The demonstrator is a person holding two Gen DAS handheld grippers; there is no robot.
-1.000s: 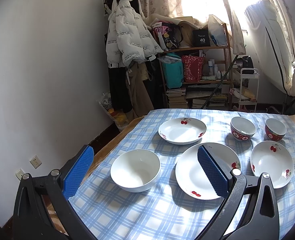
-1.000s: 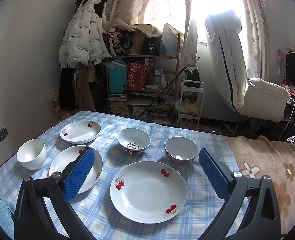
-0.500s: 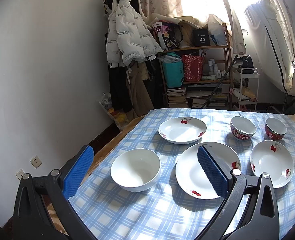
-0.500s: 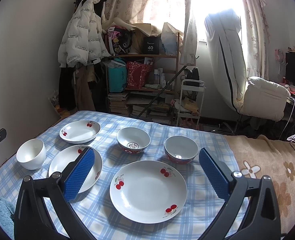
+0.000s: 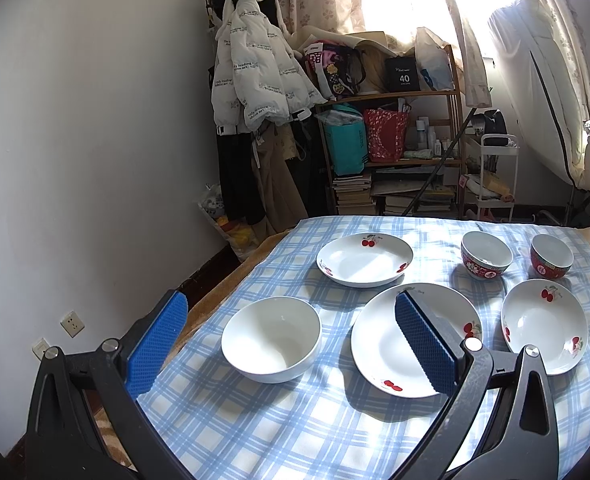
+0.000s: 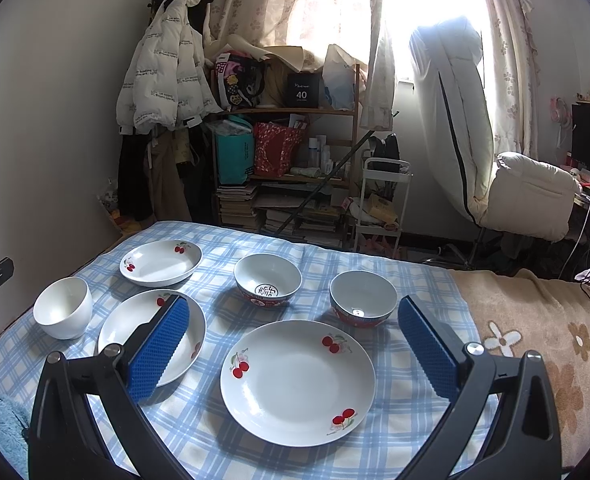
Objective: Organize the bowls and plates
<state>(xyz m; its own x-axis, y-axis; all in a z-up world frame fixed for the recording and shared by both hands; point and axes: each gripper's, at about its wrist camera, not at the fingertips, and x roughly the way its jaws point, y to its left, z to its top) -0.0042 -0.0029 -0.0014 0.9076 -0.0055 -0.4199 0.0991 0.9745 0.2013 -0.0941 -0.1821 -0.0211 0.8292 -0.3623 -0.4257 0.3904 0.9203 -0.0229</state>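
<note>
I see strong daylight pouring through the window (image 6: 427, 16), blown out to white behind the curtains (image 6: 295, 8); the dishes cast soft shadows toward me on the checked cloth (image 5: 295, 420); both views stay sharp, with fisheye bending and dark vignetted corners.

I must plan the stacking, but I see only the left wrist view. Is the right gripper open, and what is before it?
Observer: The right gripper is open and holds nothing; the cherry plate lies just before it.
Operator: Is anything inside the red bowls?
Observer: Both look empty; the marked red bowl has only a dark printed sign on its bottom.
Operator: What lies to the right of the checked cloth?
Observer: A beige blanket with a flower pattern.
</note>
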